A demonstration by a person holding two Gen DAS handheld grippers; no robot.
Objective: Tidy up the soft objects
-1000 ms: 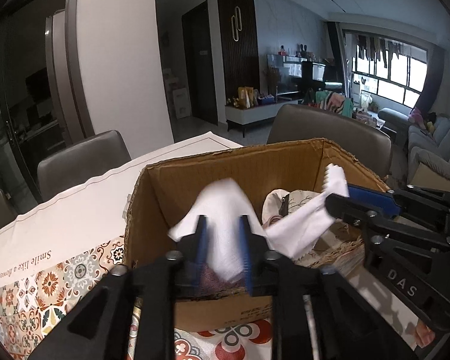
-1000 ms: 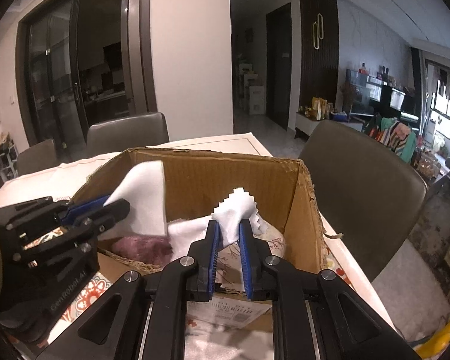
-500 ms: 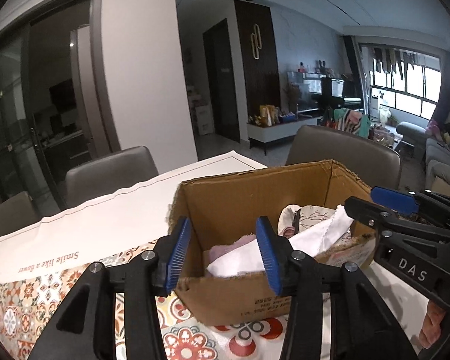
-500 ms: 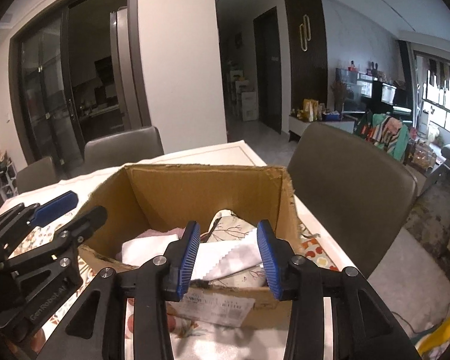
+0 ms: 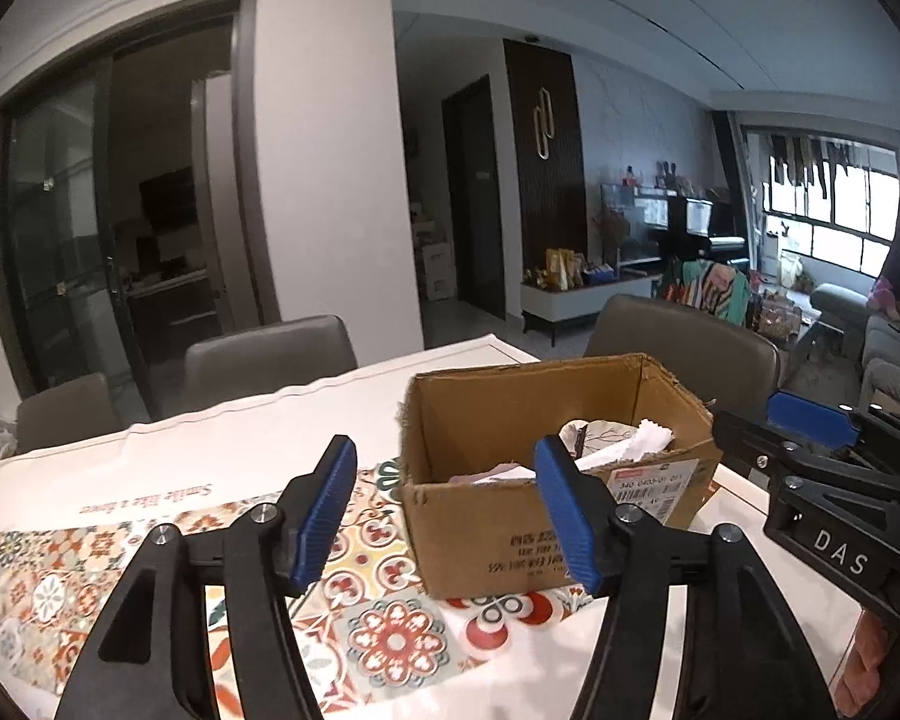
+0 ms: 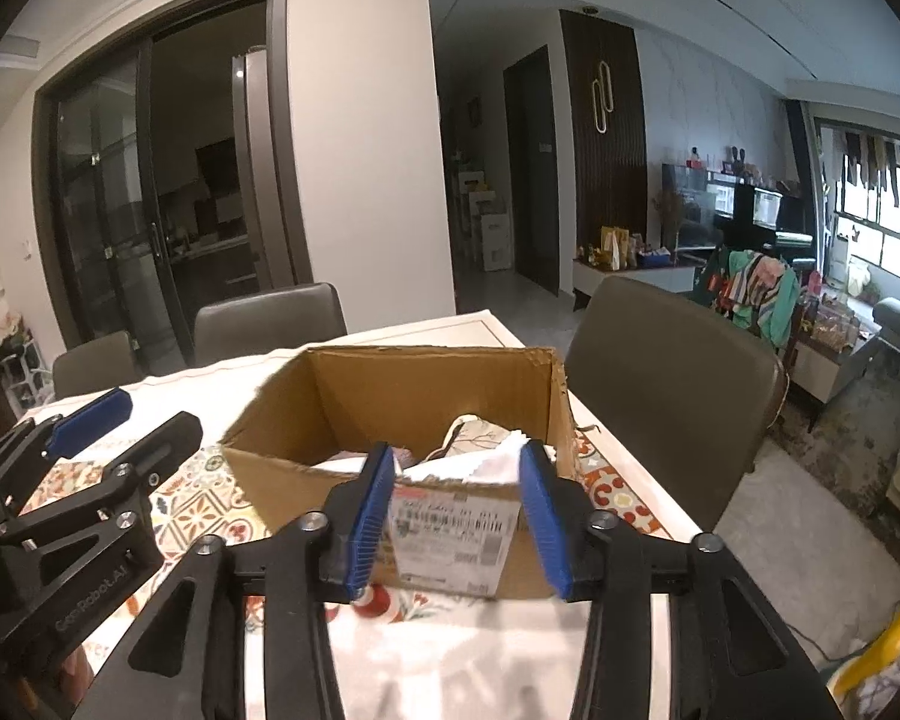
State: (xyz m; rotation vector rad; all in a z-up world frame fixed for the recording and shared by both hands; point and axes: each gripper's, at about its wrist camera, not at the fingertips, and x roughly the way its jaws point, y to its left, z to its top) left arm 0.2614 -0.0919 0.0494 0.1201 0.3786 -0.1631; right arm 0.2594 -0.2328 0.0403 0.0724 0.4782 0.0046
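Both tongs, left gripper (image 5: 444, 510) and right gripper (image 6: 459, 516), are spreading, empty, near the cardboard box (image 5: 510, 420) holding white cloth (image 5: 648, 439).

Cardboard box (image 5: 486, 534): plain brown, dark print on the near wall, white shipping label (image 6: 453, 531) with a red strip along its top edge and black barcodes.

White cloth (image 5: 642, 441) in the box: plain white, zigzag-cut edge. Beside it a cream cloth (image 6: 471, 432) with a thin dark branch print, and a bit of dull pink fabric (image 5: 471, 478).

Tablecloth (image 5: 390, 630): white ground, tile-pattern medallions in red, orange, teal and grey; far part plain white with a thin red border line and red lettering.

Left gripper (image 5: 444, 516) and right gripper (image 6: 459, 516): black frames, blue ribbed pads, silver screw heads, white lettering on the bodies.

Chairs (image 6: 672, 384): grey-brown.
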